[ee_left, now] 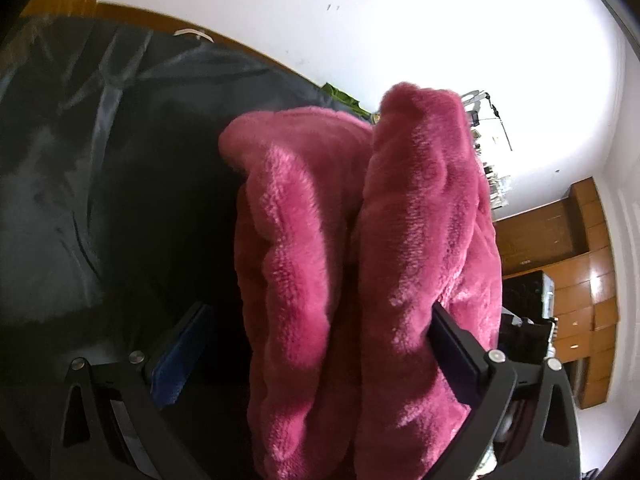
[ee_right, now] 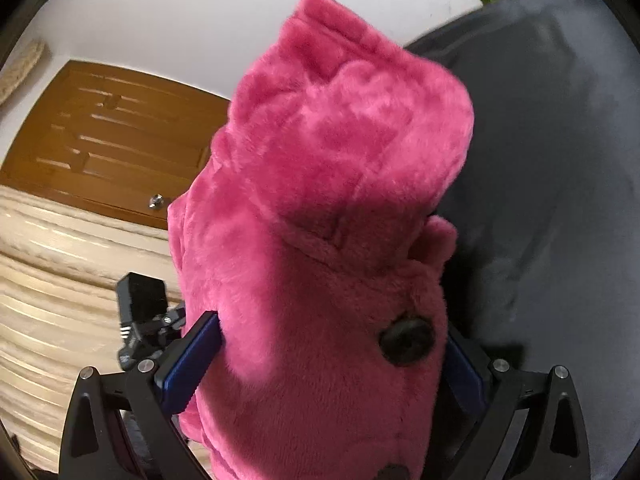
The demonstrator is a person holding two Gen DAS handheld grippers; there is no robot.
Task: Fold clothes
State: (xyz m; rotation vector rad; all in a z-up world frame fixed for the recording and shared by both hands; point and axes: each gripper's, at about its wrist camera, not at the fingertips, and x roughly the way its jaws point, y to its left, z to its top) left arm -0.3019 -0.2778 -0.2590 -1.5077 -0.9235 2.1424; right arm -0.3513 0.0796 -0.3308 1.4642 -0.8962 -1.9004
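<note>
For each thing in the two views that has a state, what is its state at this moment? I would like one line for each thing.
pink fleece garment: bunched in thick folds, held up by both grippers
black button: on the garment; fastened or not, cannot tell
left gripper: fingers apart, fleece between them; firm grip cannot be told
right gripper: closed on the garment, fleece filling the gap
wooden door: closed

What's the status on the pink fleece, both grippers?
Left gripper and right gripper each bunched full of the pink fleece garment. Garment lifted off the dark sheet, unfolded. Black button at the right fingers. Nothing in the way.
</note>
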